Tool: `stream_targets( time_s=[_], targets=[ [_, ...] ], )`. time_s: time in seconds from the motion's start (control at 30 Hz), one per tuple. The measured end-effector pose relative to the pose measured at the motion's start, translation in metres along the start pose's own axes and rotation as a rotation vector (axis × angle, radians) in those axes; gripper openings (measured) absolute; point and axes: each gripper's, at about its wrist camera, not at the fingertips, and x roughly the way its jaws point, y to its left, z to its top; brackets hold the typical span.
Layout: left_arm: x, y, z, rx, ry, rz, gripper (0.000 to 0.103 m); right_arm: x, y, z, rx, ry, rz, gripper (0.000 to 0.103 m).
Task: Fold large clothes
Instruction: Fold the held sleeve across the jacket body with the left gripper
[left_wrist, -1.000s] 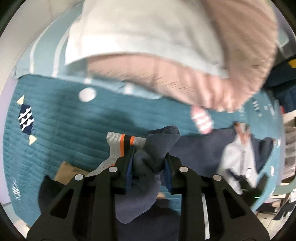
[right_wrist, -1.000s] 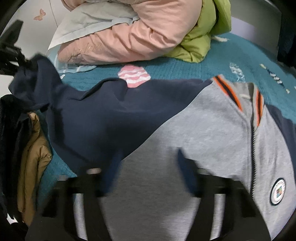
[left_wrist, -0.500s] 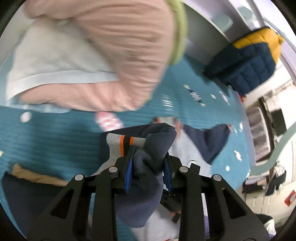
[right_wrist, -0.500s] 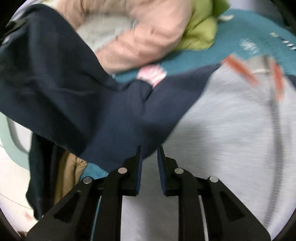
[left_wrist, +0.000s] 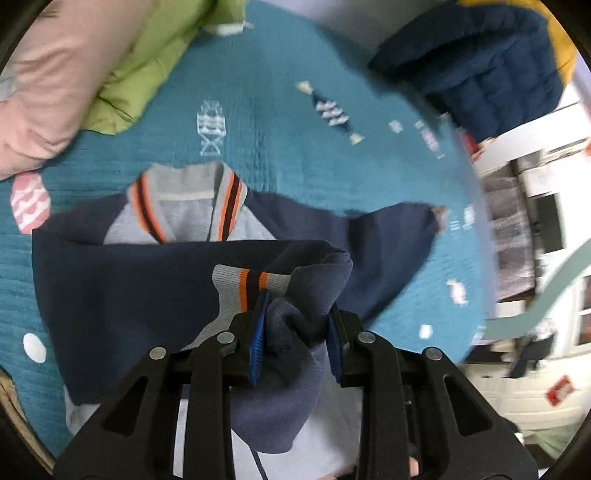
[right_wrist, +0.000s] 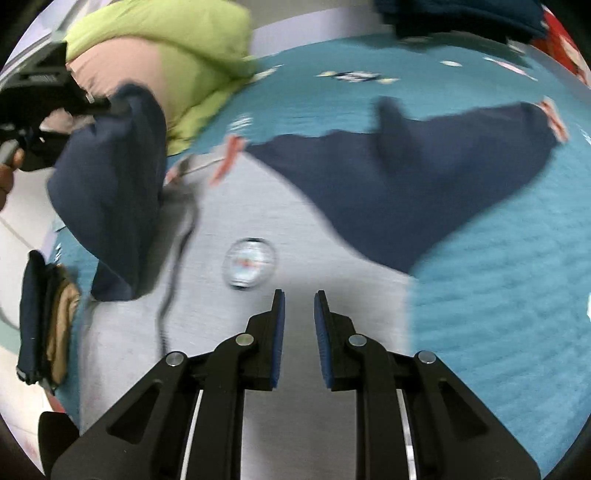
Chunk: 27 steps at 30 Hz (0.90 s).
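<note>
Pinching navy sleeve (left_wrist: 291, 332) in left tongs (left_wrist: 295, 328), right tongs (right_wrist: 298, 332) slightly spread over grey jacket (right_wrist: 288, 229)

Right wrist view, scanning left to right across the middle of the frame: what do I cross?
Folded dark and tan clothes at the bed edge → lifted navy sleeve held by the left gripper → round badge on the grey jacket front → other navy sleeve lying flat → bare teal bedspread.

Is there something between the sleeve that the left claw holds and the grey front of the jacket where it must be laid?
Nothing visible. The left claw grips the navy sleeve above the jacket, whose grey front lies bare.
</note>
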Motion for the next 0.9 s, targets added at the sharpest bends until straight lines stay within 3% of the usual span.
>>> stream_targets(
  time_s=[0.17, 0.2, 0.27, 0.33, 0.37, 0.43, 0.47, 0.53, 0.6, 0.67, 0.8, 0.9],
  targets=[
    [0.069, -0.004, 0.0, -0.07, 0.065, 0.05, 0.032, -0.016, -0.039, 0.008, 0.11, -0.041, 0.002, 0.022],
    [0.081, -0.004, -0.002, -0.082, 0.075, 0.063, 0.037, -0.017, -0.039, 0.01, 0.108, -0.051, -0.012, 0.023],
    [0.095, -0.004, -0.004, -0.113, 0.078, 0.051, 0.06, -0.019, -0.047, 0.011, 0.114, -0.062, -0.03, 0.025],
    [0.097, -0.01, -0.005, -0.122, 0.067, -0.026, 0.062, -0.017, -0.065, 0.016, 0.123, -0.061, -0.043, 0.025],
    [0.095, -0.013, -0.005, -0.109, 0.06, -0.058, 0.068, -0.016, -0.07, 0.016, 0.132, -0.059, -0.05, 0.025],
    [0.078, -0.022, -0.006, -0.06, -0.012, -0.084, 0.074, -0.017, -0.081, 0.016, 0.147, -0.06, -0.065, 0.025],
    [0.071, -0.023, -0.007, -0.039, -0.036, -0.082, 0.077, -0.018, -0.086, 0.017, 0.156, -0.067, -0.086, 0.025],
    [0.055, -0.024, -0.012, 0.006, -0.081, 0.022, 0.082, -0.022, -0.098, 0.018, 0.183, -0.079, -0.101, 0.027],
    [0.051, -0.015, -0.02, 0.014, -0.071, 0.14, 0.083, -0.023, -0.108, 0.02, 0.217, -0.089, -0.097, 0.03],
    [0.059, 0.001, -0.032, -0.028, -0.03, 0.169, 0.083, -0.025, -0.115, 0.021, 0.233, -0.096, -0.1, 0.032],
    [0.089, 0.031, -0.055, -0.145, 0.06, 0.123, 0.082, -0.032, -0.12, 0.019, 0.246, -0.107, -0.095, 0.032],
    [0.104, 0.032, -0.066, -0.22, 0.072, 0.026, 0.08, -0.035, -0.122, 0.016, 0.249, -0.109, -0.096, 0.033]
  ],
)
